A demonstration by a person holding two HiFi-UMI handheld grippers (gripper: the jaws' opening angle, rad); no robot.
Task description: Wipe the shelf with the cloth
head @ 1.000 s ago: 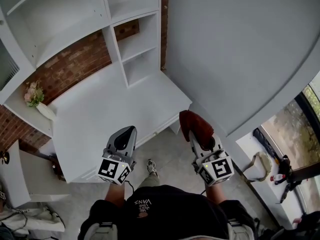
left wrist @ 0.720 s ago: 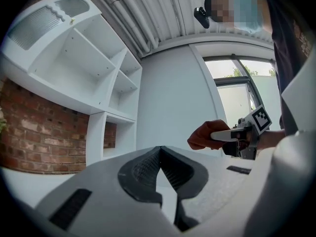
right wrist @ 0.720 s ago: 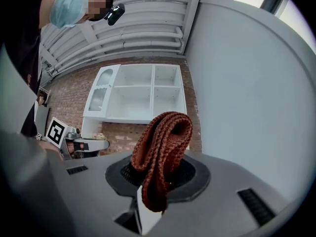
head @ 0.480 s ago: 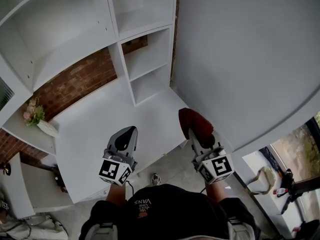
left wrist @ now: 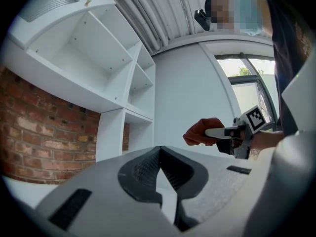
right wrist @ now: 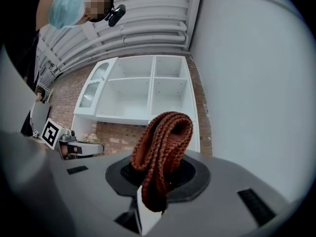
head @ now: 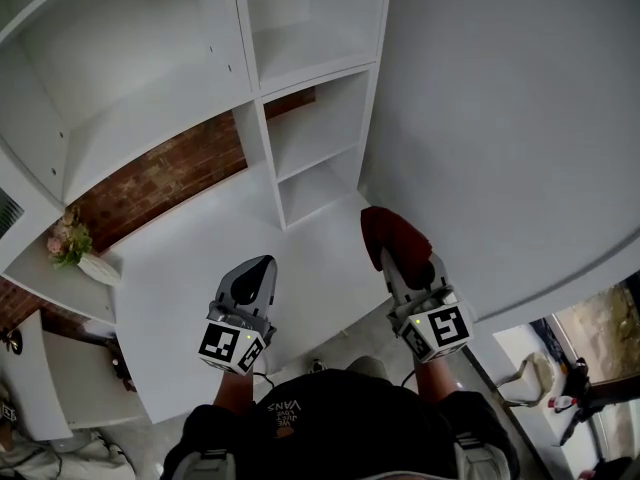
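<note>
A reddish-brown knitted cloth (head: 393,236) sticks up folded from my right gripper (head: 396,260), which is shut on it. In the right gripper view the cloth (right wrist: 163,142) loops above the jaws of that gripper (right wrist: 157,177). The white shelf unit (head: 310,118) with its open cubbies stands ahead of both grippers; it also shows in the right gripper view (right wrist: 148,90). My left gripper (head: 260,266) hovers over the white desk top (head: 190,258), shut with nothing in it (left wrist: 160,152). The left gripper view catches the cloth (left wrist: 200,132) off to its right.
A broad white curved wall (head: 500,118) rises close on the right. Red brick wall (head: 170,168) shows behind the desk. A small vase of flowers (head: 70,243) stands on a low side shelf at the left. A bag (head: 522,360) lies by the window at lower right.
The shelf unit and desk have drawn nearer and shifted right in the head view. Both grippers keep their places in view, the right still shut on the cloth.
</note>
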